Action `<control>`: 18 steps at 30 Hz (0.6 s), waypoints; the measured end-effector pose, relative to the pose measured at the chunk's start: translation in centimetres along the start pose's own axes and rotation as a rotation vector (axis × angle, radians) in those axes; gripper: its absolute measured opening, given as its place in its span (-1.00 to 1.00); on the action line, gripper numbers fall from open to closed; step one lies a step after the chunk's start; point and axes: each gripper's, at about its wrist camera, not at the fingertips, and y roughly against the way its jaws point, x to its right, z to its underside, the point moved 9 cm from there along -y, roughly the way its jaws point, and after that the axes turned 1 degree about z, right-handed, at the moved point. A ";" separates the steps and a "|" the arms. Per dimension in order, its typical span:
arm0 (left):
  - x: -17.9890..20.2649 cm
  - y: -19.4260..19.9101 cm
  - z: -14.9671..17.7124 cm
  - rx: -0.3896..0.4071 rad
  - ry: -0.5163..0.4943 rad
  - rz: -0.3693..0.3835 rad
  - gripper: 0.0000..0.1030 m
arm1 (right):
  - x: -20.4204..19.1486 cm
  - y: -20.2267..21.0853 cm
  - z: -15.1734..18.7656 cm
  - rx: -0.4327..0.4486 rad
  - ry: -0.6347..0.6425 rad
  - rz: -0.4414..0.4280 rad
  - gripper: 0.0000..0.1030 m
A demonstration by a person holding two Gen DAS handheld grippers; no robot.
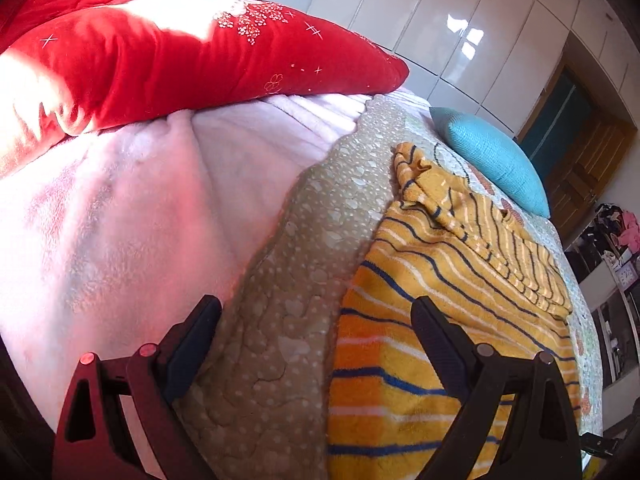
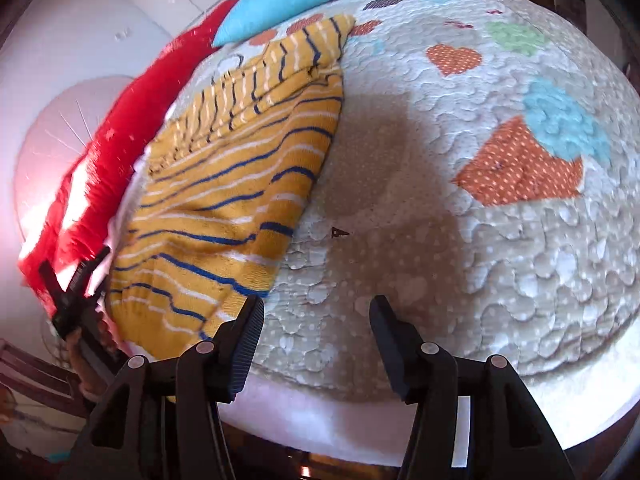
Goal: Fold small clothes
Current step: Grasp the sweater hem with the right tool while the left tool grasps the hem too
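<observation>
Striped garment [image 2: 224, 184] lies on the bed quilt [image 2: 500, 240], long axis running away, left of the right gripper [image 2: 316, 312]. Both grippers gape, empty; left gripper [image 1: 316, 312] overlaps its near hem.

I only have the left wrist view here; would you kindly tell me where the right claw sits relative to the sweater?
Observer: The right claw hovers over the quilt, right beside the sweater's near corner.
Operator: Thank you. Is it holding anything?
Observer: No, it is open, and only quilt shows between its fingers.
Operator: What does the quilt look like on that side?
Observer: It bears orange and blue heart patches.
</observation>
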 end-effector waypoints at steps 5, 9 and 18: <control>-0.6 1.4 0.2 -0.050 -0.023 0.045 0.84 | -1.5 0.6 -0.1 0.088 -0.051 -0.206 0.30; -1.6 0.9 1.0 -0.123 0.014 0.093 0.84 | -3.5 -3.8 1.0 0.014 -0.047 -0.277 0.30; 1.3 1.0 2.7 -0.196 -0.001 0.247 0.81 | -7.4 -6.9 0.3 0.019 0.003 -0.329 0.34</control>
